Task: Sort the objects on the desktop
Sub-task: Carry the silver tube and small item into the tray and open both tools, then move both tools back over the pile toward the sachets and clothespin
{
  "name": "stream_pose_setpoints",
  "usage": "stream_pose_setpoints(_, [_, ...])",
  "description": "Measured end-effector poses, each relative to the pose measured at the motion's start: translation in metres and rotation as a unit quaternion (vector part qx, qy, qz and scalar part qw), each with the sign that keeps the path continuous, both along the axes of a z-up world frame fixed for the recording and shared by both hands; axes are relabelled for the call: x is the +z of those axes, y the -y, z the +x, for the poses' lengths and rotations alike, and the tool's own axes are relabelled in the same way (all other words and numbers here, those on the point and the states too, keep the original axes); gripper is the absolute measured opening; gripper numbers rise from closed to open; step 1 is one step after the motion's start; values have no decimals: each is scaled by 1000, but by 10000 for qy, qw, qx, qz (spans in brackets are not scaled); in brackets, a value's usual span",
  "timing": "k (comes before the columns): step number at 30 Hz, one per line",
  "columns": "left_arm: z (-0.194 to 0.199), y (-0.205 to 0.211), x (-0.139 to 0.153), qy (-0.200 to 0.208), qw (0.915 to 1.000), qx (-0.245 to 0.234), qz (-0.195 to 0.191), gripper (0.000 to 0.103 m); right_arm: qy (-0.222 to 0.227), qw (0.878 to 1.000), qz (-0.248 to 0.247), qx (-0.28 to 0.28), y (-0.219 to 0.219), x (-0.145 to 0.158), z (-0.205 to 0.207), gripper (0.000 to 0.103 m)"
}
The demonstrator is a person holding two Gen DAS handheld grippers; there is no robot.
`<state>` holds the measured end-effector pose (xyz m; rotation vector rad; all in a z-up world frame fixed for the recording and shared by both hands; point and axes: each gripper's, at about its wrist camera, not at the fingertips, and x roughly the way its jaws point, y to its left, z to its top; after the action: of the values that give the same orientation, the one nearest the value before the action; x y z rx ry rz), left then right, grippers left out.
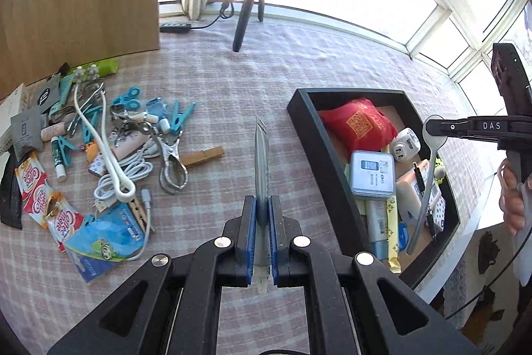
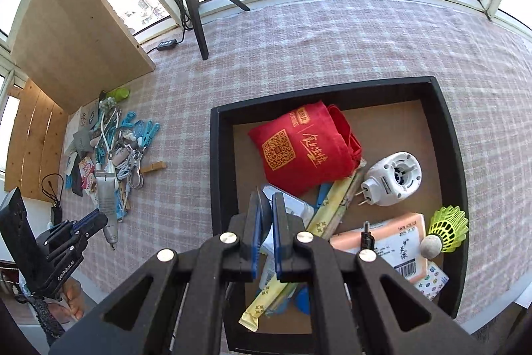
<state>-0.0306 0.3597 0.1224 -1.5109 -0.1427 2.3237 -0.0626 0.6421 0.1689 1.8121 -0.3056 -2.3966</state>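
The grey tube (image 1: pixel 261 155) is sitting edge-on in our left tool (image 1: pixel 262 200), the blue pads closing narrowly on its lower half while its crimped end is pointing away over the table (image 1: pixel 232 72). Just right of it, our right tool (image 2: pixel 267 198) is pinching a pale spoon (image 1: pixel 427 188) by its bowl, and the handle is dangling down into the black tray (image 1: pixel 316 138). So we are judging that we are in mid-delivery: two items lifted, neither released.

Inside the tray, a tin, a tissue pack, a plug adapter and a red bag (image 1: pixel 359 125) are already crowding the floor. Further left, the unsorted pile (image 1: pixel 109 138) of pegs, cables and sachets is waiting on the table.

Next we are needing to lower the spoon into a free gap and spread the right tool, then carry the tube rightwards over the tray's near wall before letting go.
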Motion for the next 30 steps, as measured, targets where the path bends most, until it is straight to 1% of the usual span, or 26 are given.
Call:
stream_pose_setpoints(4, [0, -68, -4, 83, 9984, -546, 86, 6, 103, 9994, 52, -329, -47, -9, 18, 6])
stream_pose_setpoints(7, [1, -112, -10, 182, 9959, -878, 102, 6, 183, 9985, 44, -521, -73, -17, 28, 6])
stream_pose_setpoints(10, [5, -144, -15, 245, 9933, -1130, 75, 6, 246, 9975, 28, -663, -92, -23, 35, 6])
stream_pose_setpoints(14, [10, -172, -16, 202, 9906, -1350, -4, 7, 251, 9973, 68, -686, -104, -28, 39, 7])
stream_pose_setpoints(15, [11, -175, -15, 168, 9904, -1372, -26, 7, 238, 9974, 105, -674, -104, -28, 40, 7])
stream_pose_setpoints(16, [13, -178, -12, 125, 9904, -1376, -57, 11, 220, 9973, 153, -678, -105, -28, 40, 7])
stream_pose_setpoints(17, [14, -179, -10, 75, 9904, -1374, -88, 19, 200, 9973, 208, -672, -105, -27, 40, 8])
stream_pose_setpoints(18, [15, -180, -7, 14, 9905, -1373, -114, 21, 176, 9974, 263, -645, -105, -27, 40, 10])
stream_pose_setpoints(19, [15, -180, -5, -34, 9905, -1362, -156, 23, 161, 9975, 314, -612, -104, -26, 39, 14])
stream_pose_setpoints(20, [15, -180, -4, -56, 9908, -1339, -201, 23, 152, 9976, 365, -575, -102, -26, 39, 18])
stream_pose_setpoints(21, [15, -178, -4, -63, 9910, -1323, -217, 23, 135, 9976, 414, -536, -100, -25, 39, 19])
stream_pose_setpoints(24, [15, -169, -3, -64, 9920, -1234, -243, 23, 4, 9978, 531, -407, -91, -21, 38, 19])
stream_pose_setpoints(26, [16, -159, -4, -64, 9930, -1147, -289, 23, -156, 9978, 543, -354, -83, -16, 38, 19])
stream_pose_setpoints(28, [16, -146, -5, -52, 9944, -1018, -294, 23, -325, 9968, 676, -282, -74, -11, 36, 20])
stream_pose_setpoints(30, [15, -130, -7, -28, 9957, -878, -297, 23, -489, 9962, 701, -137, -62, -7, 34, 23])
